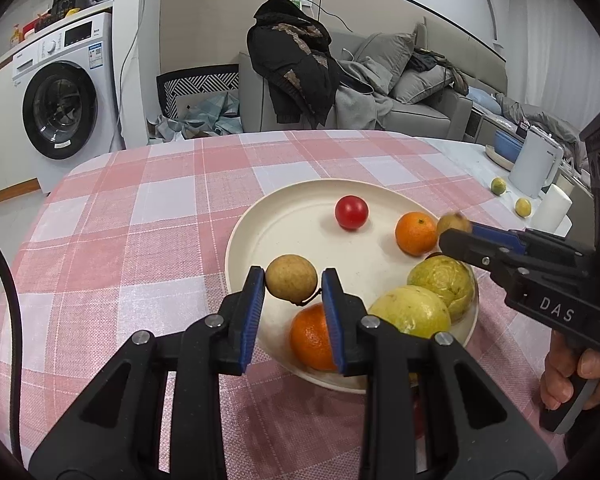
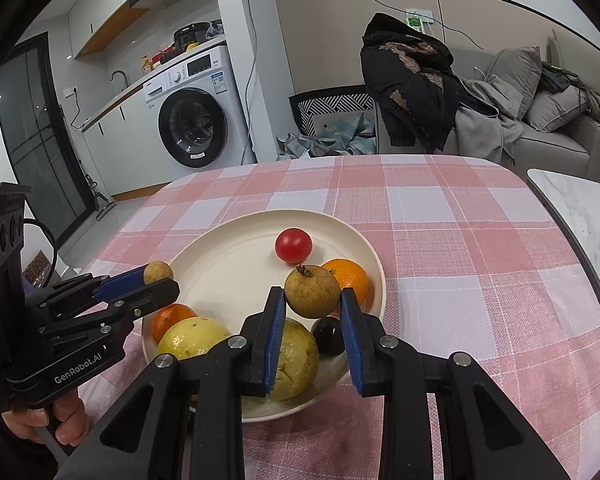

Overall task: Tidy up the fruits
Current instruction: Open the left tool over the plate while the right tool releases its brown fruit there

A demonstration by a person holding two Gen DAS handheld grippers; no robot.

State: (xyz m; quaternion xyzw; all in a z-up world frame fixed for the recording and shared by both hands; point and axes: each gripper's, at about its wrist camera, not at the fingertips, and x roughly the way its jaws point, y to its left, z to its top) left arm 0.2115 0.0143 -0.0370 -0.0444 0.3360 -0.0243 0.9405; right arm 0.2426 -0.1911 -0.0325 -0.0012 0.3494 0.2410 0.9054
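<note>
Covering table, pink checked cloth (image 1: pixel 140 216), washing machine (image 1: pixel 60 96), grey sofa (image 1: pixel 420 92) behind

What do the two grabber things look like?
Each hand-held gripper is black plastic with silver bolts and two fingers lined with ribbed blue pads. The left hand-held gripper reads "GenRobot.AI" in white; the right hand-held gripper shows "DAS". A black cable loops behind the left one.
</note>
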